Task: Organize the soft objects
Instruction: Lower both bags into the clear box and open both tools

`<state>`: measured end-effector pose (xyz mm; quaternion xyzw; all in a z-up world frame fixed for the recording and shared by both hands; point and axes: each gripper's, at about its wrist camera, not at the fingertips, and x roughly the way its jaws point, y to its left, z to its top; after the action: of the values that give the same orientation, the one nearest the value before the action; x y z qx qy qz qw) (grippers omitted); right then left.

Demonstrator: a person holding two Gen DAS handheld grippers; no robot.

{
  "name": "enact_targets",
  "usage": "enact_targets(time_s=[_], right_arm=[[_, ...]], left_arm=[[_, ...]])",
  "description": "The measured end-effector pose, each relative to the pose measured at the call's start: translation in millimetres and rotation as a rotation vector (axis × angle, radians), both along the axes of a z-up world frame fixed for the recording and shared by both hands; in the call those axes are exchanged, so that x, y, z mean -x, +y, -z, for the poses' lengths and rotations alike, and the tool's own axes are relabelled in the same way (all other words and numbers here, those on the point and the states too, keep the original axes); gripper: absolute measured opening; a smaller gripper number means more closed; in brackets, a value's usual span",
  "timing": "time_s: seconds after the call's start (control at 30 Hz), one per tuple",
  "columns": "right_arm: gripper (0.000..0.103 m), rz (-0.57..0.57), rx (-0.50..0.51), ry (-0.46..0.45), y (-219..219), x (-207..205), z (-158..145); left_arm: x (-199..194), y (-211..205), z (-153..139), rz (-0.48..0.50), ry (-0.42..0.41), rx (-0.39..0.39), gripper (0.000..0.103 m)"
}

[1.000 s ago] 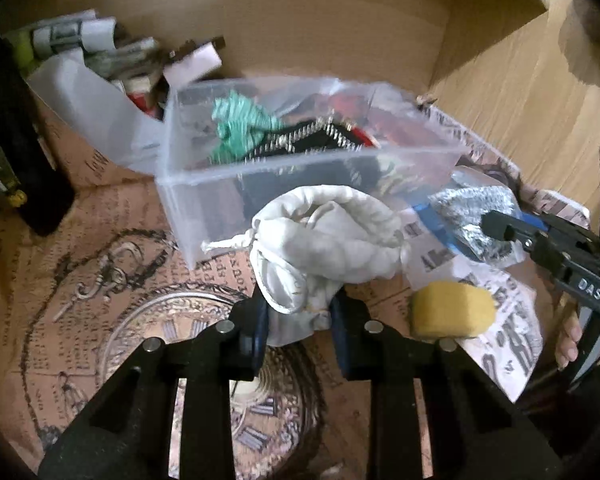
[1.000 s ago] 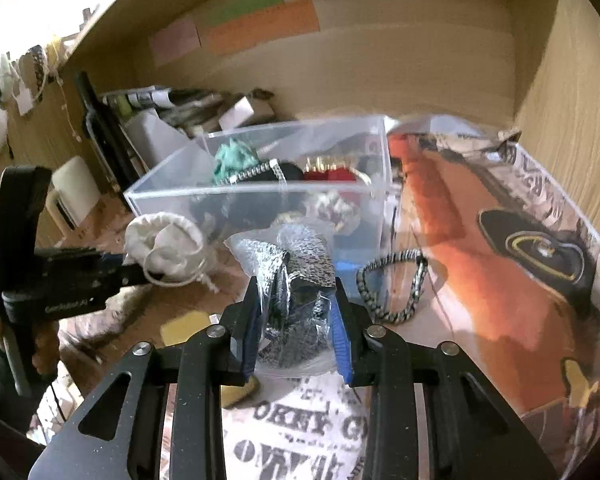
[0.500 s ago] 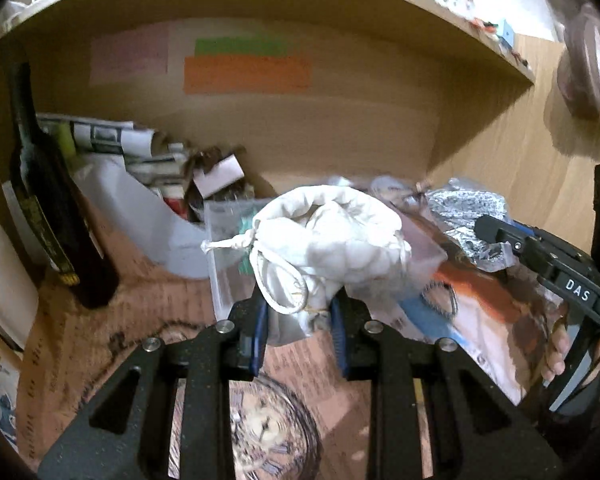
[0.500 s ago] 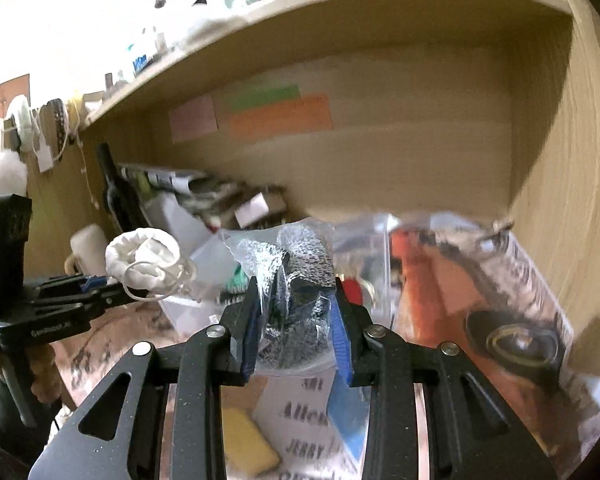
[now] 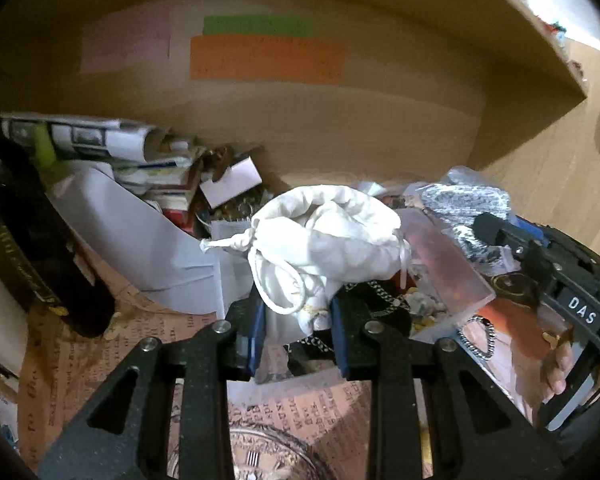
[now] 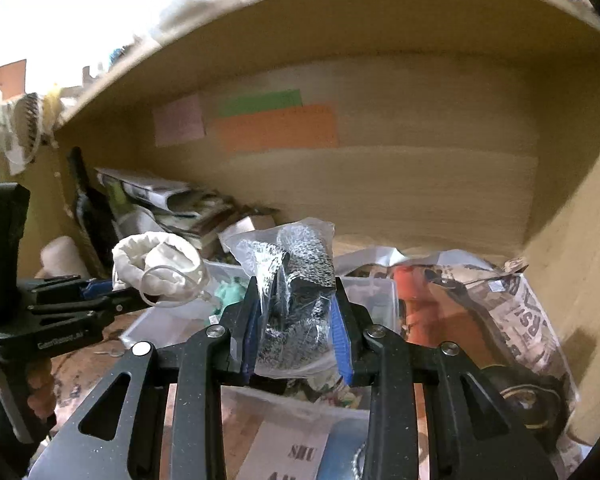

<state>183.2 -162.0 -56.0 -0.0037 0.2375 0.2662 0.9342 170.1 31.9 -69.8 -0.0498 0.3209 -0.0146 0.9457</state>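
Left wrist view is showing you pinching the white cloth drawstring pouch (image 5: 324, 240) by its lower folds, so the bulk is bulging up and forward, clear of the left gripper (image 5: 298, 326), whose jaws are standing narrowly apart, closed on the fabric. You are carrying it above the clear plastic bin (image 5: 444, 256), which is sitting below and slightly right on the printed newspaper-style paper (image 5: 80, 368); holding it high is probably letting the dangling cord clear the bin wall. In the right wrist view you are gripping a clear plastic bag of grey-speckled knit fabric (image 6: 296, 300) with the right gripper (image 6: 296, 340), jaws pressing in on both sides of the bag's middle so the slippery film is not sliding. Both tools are pointing level toward the wooden back wall (image 6: 420, 184) with its orange paper strip (image 6: 278, 128), the left one sitting to the left of the right, near it but not touching, each load hanging over the bin area.
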Motion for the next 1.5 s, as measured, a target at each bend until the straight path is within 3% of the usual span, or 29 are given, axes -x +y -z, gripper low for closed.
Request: enact_targets(time_s=[0.5,0.57,0.63,0.73,0.93,1.0,1.03,1.2,1.3,1.43,1.5], right_arm=[[0.029,-0.008,0.123,0.183,23.2,-44.4,52.3],[0.031,-0.011,0.135,0.197,24.9,-45.1,55.8],[0.031,-0.01,0.145,0.195,26.0,-45.5,57.2],[0.033,-0.013,0.153,0.201,27.5,-45.5,58.2],[0.047,-0.014,0.156,0.195,26.8,-40.6,53.9],[0.065,-0.008,0.155,0.173,25.4,-36.3,49.6],[0.069,-0.004,0.154,0.162,24.5,-34.5,47.8],[0.073,0.01,0.154,0.132,17.3,-25.4,37.7],[0.082,0.03,0.144,0.096,7.4,-14.8,28.2],[0.085,0.059,0.154,0.052,-13.6,2.0,18.3],[0.096,0.079,0.163,0.047,-22.4,6.2,18.2]], left_arm=[[-44.4,-8.2,44.9,0.028,0.144,-0.013,0.029],[-45.6,-9.9,46.0,0.028,0.145,-0.024,0.033],[-44.1,-10.4,46.6,0.036,0.154,-0.023,0.045],[-43.6,-10.6,46.2,0.041,0.148,-0.018,0.052],[-33.3,-7.9,37.5,0.04,0.123,0.004,0.055],[-27.5,-7.8,30.9,0.046,0.104,0.009,0.058],[-23.7,-7.2,26.9,0.046,0.091,0.01,0.061],[-5.6,-7.2,8.6,0.044,0.031,0.001,0.069],[8.2,-9.0,-1.8,0.048,-0.01,-0.001,0.079],[23.6,-13.3,-9.2,0.06,-0.045,-0.01,0.091],[31.5,-16.7,-9.6,0.062,-0.059,-0.015,0.097]])
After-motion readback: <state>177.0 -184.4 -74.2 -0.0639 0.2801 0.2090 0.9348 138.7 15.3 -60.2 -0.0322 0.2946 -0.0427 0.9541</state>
